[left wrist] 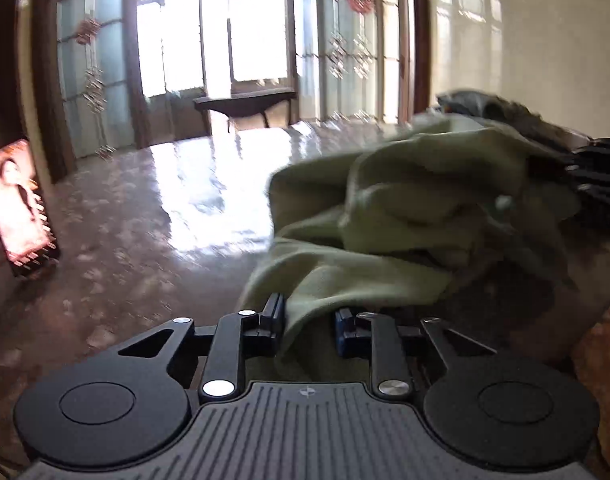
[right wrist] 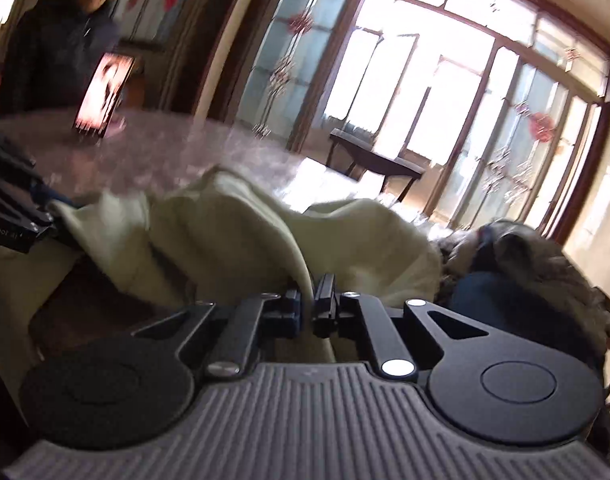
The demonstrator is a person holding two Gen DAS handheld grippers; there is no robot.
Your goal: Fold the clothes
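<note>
left hand-held gripper (left wrist: 309,322) is pinching one edge of the pale green soft cloth garment (left wrist: 405,216), right hand-held gripper (right wrist: 308,304) is pressed together on another edge. the garment sags between them over the glossy marbled table (left wrist: 165,208), likely held at two points so it can be spread flat, with a dark rumpled clothes heap (right wrist: 525,264) waiting on the right.

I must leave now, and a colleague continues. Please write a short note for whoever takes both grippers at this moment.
Left gripper: jaws narrowly apart, an edge of the green cloth between them; a firm pinch cannot be confirmed.
Right gripper: shut on another edge of the same cloth.
The cloth hangs bunched between both, over the glossy table. A dark garment pile lies to the right.
Done: cloth picked up.
Left: spread, fold, then the pile.
</note>
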